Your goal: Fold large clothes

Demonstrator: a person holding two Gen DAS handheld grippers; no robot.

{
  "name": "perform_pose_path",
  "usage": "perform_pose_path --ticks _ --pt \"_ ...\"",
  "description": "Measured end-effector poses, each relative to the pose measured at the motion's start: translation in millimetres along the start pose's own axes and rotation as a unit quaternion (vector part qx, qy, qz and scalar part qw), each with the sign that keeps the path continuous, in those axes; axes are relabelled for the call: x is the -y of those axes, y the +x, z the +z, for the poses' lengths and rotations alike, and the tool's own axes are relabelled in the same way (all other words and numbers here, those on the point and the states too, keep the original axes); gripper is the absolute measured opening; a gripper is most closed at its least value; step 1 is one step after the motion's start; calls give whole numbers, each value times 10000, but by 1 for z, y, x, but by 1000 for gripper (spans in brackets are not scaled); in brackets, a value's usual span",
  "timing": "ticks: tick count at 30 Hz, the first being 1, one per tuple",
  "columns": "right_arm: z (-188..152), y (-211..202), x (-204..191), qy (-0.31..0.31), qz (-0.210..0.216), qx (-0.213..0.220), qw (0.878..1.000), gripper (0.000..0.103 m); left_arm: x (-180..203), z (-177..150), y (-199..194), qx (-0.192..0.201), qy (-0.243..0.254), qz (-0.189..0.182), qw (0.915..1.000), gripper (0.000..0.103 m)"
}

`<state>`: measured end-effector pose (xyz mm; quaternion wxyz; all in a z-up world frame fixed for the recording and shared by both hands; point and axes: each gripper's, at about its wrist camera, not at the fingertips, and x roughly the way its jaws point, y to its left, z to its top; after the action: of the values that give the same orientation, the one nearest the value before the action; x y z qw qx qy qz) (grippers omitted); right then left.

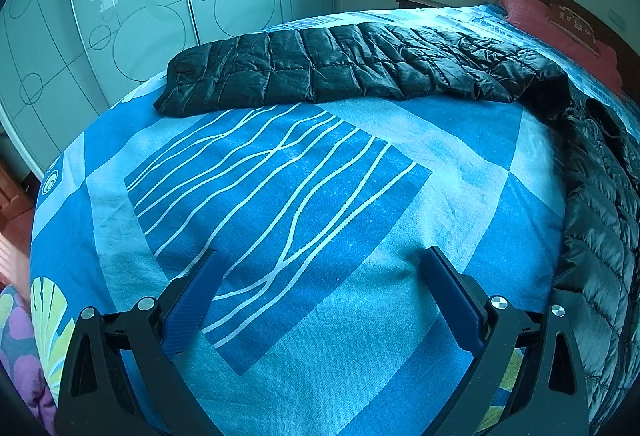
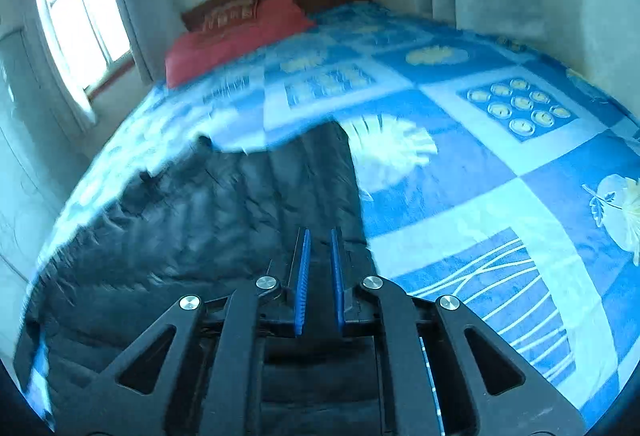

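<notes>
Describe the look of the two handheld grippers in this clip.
Both match: the left gripper and right gripper have matte black linkage arms with triangular cutouts, round silver pivot bolts, and flat blue finger pads. The right gripper's pads look ridged. No cables, markings, sleeves or hands show.

Black puffer jacket [image 1: 360, 64] beyond wide-open left hand-held gripper [image 1: 320, 264], blue bedspread [image 1: 360, 140]
</notes>
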<state>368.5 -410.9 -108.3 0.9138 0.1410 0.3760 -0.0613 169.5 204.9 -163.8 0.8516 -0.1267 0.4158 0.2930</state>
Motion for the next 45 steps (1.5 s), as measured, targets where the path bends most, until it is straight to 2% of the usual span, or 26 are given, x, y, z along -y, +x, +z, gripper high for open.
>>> perform_pose_path --ticks 3,6,10,12,15,18,21,24,26,28,31,34,36,38,39,41,43,45 --pt "-16 32 1 -236 -113 -376 9989 11 1 0 1 -8 8 10 10000 99" --pt "-7 28 3 -78 15 -437 9990 11 1 0 0 -8 4 3 10000 99" --pt "14 13 -2 -73 65 -53 9999 12 1 0 0 -8 9 11 10000 99" --pt "17 21 -3 -147 14 -34 9999 12 1 0 0 -11 4 4 10000 99" --pt "10 58 5 -120 16 -605 9981 12 1 0 0 -9 -3 -8 10000 99" --pt "21 53 7 -59 79 -708 9974 12 0 0 0 -6 -13 -21 10000 99" --pt "41 29 4 17 21 -335 9994 13 1 0 0 -9 -6 -7 10000 99" --pt "58 19 -6 -53 116 39 9999 24 1 0 1 -9 2 4 10000 99" --pt "65 28 -15 -185 164 50 9997 27 1 0 0 -5 1 2 10000 99" --pt "67 49 -22 -326 81 -127 9994 27 1 0 0 -5 3 5 10000 99" --pt "55 91 -18 -282 -184 -703 9970 28 1 0 0 -4 0 -1 10000 99" --pt "52 92 -19 -311 -245 -630 9972 28 1 0 0 -4 3 3 10000 99" --pt "49 77 -26 -333 -344 -499 9976 29 1 0 0 -3 -2 -4 10000 99" --pt "37 52 -36 -387 -275 -190 9987 31 1 0 0 0 -6 -7 10000 99" --pt "31 46 -39 -354 -237 -122 9990 35 1 0 0 1 -5 -6 10000 99" --pt "14 46 -46 -380 -102 -204 9990 39 1 0 0 -2 -6 -8 10000 99" --pt "-2 65 -54 -707 -329 -413 9961 45 1 0 0 -3 -3 -4 10000 99" --pt "0 65 -64 -888 -560 -395 9937 45 0 0 1 -8 -6 -10 10000 99"
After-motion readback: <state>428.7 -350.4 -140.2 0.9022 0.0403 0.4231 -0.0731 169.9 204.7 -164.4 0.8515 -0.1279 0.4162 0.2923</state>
